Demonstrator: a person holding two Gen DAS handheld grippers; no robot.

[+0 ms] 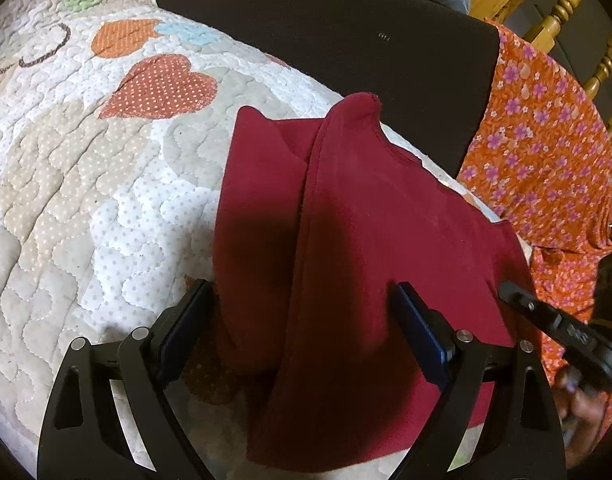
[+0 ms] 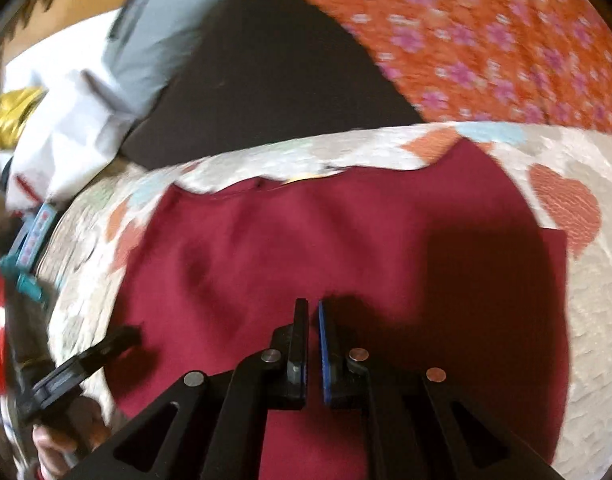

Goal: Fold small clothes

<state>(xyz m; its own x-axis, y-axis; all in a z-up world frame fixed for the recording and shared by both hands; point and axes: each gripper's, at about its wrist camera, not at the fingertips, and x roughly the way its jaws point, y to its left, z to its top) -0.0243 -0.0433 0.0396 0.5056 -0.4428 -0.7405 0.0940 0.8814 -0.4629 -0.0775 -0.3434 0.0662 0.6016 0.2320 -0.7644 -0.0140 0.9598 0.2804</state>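
Maroon garment (image 1: 346, 240) on quilt (image 1: 85, 160), left gripper (image 1: 301, 320) spread, right gripper (image 2: 312, 344) nearly closed

warm indoor light, hard shadows, right view motion-blurred, fisheye-dark corners

Lots of bare quilt (image 1: 65, 184) to the left of the red shirt (image 1: 370, 216), easy to pass there. Blocked on the right by the orange flowery cloth (image 1: 546, 152). Behind, a dark pad (image 1: 338, 32), then wooden posts (image 1: 566, 8).
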